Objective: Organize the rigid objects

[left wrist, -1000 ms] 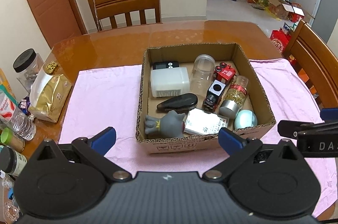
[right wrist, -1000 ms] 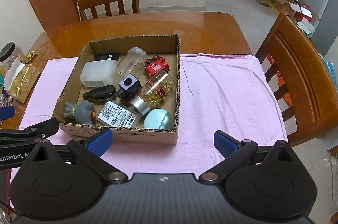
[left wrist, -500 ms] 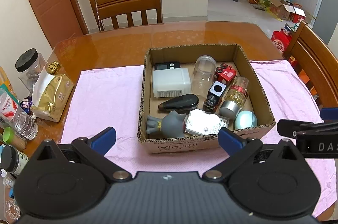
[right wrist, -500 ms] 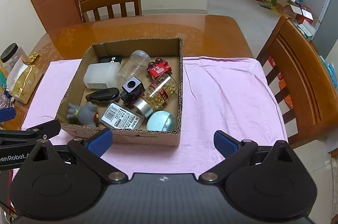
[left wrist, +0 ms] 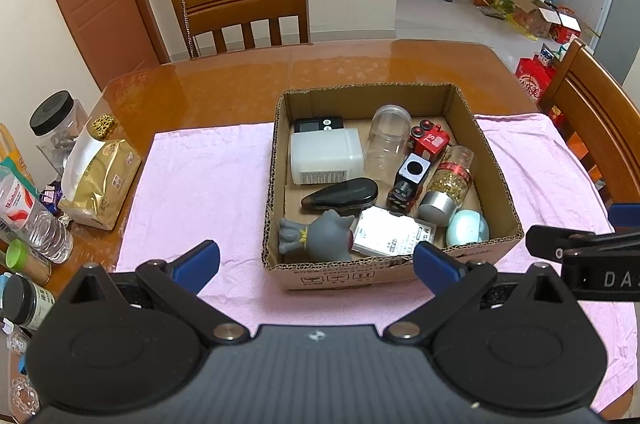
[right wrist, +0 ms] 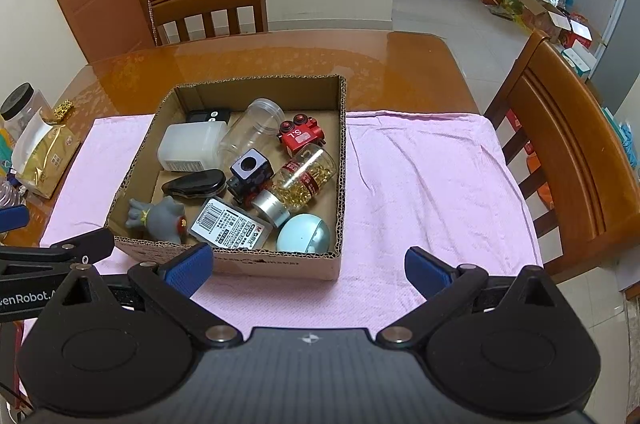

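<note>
My left hand-held gripper (left wrist: pixel 316 256), fingers spread and empty, faces the cardboard box (left wrist: pixel 276 183) straight ahead on the bench. My right hand-held gripper (right wrist: pixel 308 268), also spread and empty, has the box ahead-left; left is nearer.

pink cloth (left wrist: pixel 208 175), brown box (left wrist: pixel 496 159), red train (left wrist: pixel 430 141)

A black device (left wrist: pixel 319 125) at the back of the cardboard box (left wrist: pixel 394 266) lies half hidden behind a white container (left wrist: pixel 326 155). The box's near wall hides the base of a pale blue round object (left wrist: pixel 467 228). Bottles and jars (left wrist: pixel 30 220) run off the left wrist view's left edge, labels unreadable.
</note>
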{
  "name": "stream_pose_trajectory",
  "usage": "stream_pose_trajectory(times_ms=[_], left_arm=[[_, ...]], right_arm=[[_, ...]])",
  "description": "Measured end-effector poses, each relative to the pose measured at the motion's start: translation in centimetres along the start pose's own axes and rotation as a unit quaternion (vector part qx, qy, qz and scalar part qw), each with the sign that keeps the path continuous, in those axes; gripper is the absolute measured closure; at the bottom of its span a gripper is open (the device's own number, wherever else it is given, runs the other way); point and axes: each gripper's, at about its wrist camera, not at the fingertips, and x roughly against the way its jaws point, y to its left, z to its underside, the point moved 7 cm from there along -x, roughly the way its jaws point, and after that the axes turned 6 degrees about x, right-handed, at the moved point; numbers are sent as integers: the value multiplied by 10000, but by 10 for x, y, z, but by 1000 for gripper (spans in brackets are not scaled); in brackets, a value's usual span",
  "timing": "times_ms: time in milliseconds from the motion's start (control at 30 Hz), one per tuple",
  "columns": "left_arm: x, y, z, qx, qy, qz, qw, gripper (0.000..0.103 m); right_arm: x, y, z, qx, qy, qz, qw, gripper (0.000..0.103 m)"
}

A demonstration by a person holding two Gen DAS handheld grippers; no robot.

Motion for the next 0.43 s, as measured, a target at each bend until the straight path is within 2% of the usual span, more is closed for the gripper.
stream_pose_trajectory(times_ms=[433], left_arm=[[0, -1, -1, -13, 17, -1, 10000, 1]], right_arm=[[0, 2, 0, 30, 20, -4, 10000, 0]])
